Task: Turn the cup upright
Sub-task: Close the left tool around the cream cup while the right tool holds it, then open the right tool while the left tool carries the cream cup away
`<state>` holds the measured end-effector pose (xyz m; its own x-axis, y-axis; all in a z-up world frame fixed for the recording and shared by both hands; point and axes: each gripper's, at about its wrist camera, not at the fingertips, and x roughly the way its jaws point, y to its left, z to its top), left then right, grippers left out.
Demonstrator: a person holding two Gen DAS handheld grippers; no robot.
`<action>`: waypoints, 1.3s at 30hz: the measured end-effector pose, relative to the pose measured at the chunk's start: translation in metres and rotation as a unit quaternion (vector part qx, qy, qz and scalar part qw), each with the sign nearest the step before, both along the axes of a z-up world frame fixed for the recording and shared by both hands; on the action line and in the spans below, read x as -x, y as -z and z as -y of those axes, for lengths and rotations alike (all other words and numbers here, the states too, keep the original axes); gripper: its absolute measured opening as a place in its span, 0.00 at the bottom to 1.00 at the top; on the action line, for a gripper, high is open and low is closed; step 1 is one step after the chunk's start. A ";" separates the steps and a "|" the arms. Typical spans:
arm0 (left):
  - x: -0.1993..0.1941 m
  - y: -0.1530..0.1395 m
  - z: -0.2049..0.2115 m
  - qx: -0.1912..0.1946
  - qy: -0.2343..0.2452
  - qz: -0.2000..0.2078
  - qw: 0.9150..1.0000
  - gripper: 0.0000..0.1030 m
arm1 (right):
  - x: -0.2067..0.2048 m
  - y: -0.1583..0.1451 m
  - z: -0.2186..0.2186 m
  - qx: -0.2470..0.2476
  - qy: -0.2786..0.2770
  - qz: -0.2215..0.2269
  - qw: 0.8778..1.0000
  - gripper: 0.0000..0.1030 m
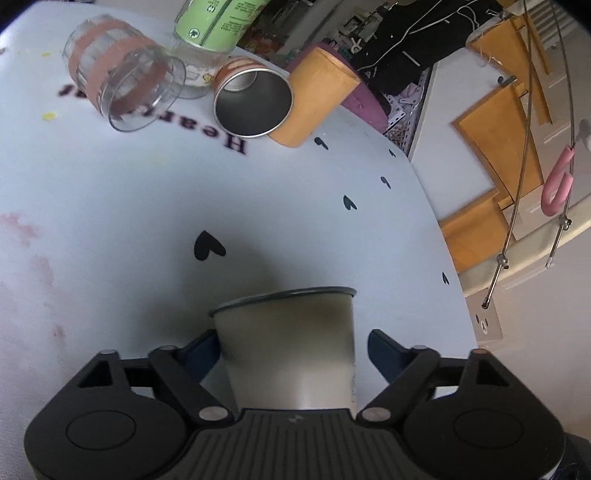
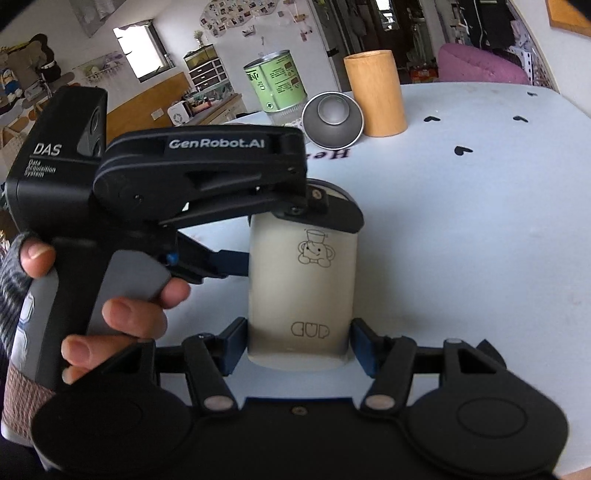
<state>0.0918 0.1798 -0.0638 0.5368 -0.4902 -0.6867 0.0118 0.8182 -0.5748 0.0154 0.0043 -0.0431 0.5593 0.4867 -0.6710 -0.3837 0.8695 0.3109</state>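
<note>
**Cream cup held between two tools over the counter**

Left wrist view: the left tool (image 1: 293, 352) has the cream cup (image 1: 291, 347) between its blue fingers (image 1: 201, 352). The left finger touches the cup wall; the right finger stands just clear of it, so I cannot tell whether the hold is firm. The cup's dark rim points away from the camera, over the white counter (image 1: 147, 206) with its black hearts. At the far edge lie a clear glass (image 1: 122, 74) with pink bands and a steel cup (image 1: 253, 103), both on their sides, beside a tan cup (image 1: 317, 92) and a green can (image 1: 218, 20).

Right wrist view: the cup (image 2: 303, 288) fills the centre, its base toward the camera, with a cartoon and "CUP" drawn on it. The right tool (image 2: 299, 345) has its fingers (image 2: 236, 343) at either side of the base, the left one touching, the right one with a sliver of gap. The left tool (image 2: 295, 236), held by a hand (image 2: 110, 302), pinches the cup nearer its rim from above and below. Behind stand the steel cup (image 2: 332, 118), tan cup (image 2: 375, 92) and can (image 2: 275, 81).
</note>
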 end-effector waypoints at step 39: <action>0.111 -0.004 0.016 -0.251 0.031 0.245 0.936 0.66 | 0.063 0.033 0.019 0.029 0.037 0.190 0.981 0.78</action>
